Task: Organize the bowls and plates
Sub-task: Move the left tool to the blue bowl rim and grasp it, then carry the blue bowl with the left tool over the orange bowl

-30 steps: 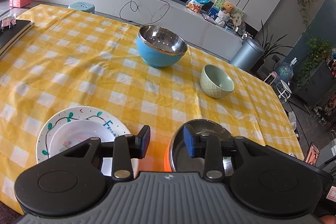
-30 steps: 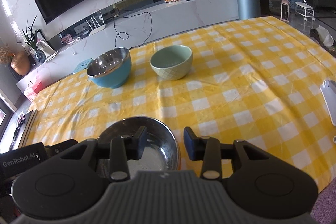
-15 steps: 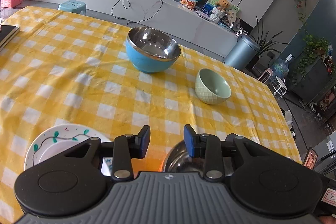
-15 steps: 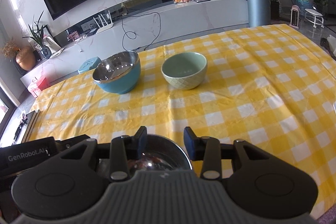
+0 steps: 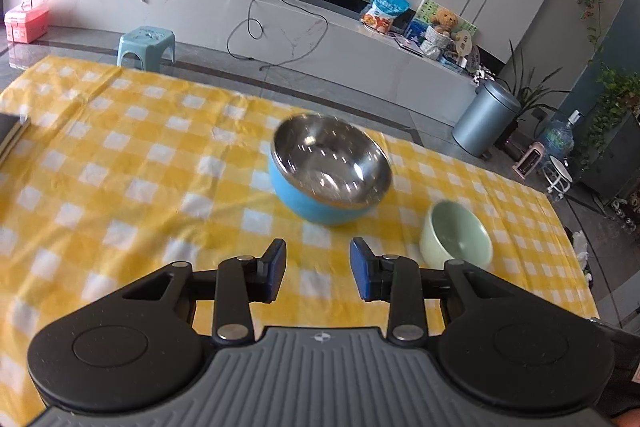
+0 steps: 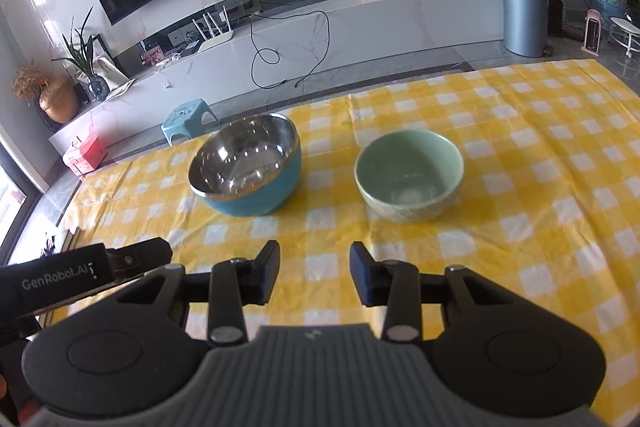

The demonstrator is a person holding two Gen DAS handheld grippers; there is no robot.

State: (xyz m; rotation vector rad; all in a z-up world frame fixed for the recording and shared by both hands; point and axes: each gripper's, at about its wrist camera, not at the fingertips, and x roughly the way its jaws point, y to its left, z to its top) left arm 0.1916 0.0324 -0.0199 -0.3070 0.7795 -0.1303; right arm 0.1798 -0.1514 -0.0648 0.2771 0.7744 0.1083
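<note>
A blue bowl with a steel inside (image 5: pixel 330 173) (image 6: pixel 246 167) stands on the yellow checked tablecloth (image 5: pixel 120 167) (image 6: pixel 540 187). A pale green bowl (image 5: pixel 456 239) (image 6: pixel 410 175) stands to its right. My left gripper (image 5: pixel 318 275) is open and empty, just short of the blue bowl. My right gripper (image 6: pixel 314 277) is open and empty, short of both bowls and between them. The left gripper's body (image 6: pixel 80 273) shows at the left of the right wrist view. The painted plate and the orange steel bowl are out of view.
A dark flat object (image 5: pixel 12 135) lies at the table's left edge. Past the far edge are a blue stool (image 5: pixel 146 45) (image 6: pixel 188 119), a grey bin (image 5: pixel 486 117) (image 6: pixel 524 13) and a long white TV bench (image 6: pixel 320 39).
Both grippers have risen and tilted forward toward the far bowls. The painted plate and the orange steel bowl beneath them have dropped out of view. Both stay open.
</note>
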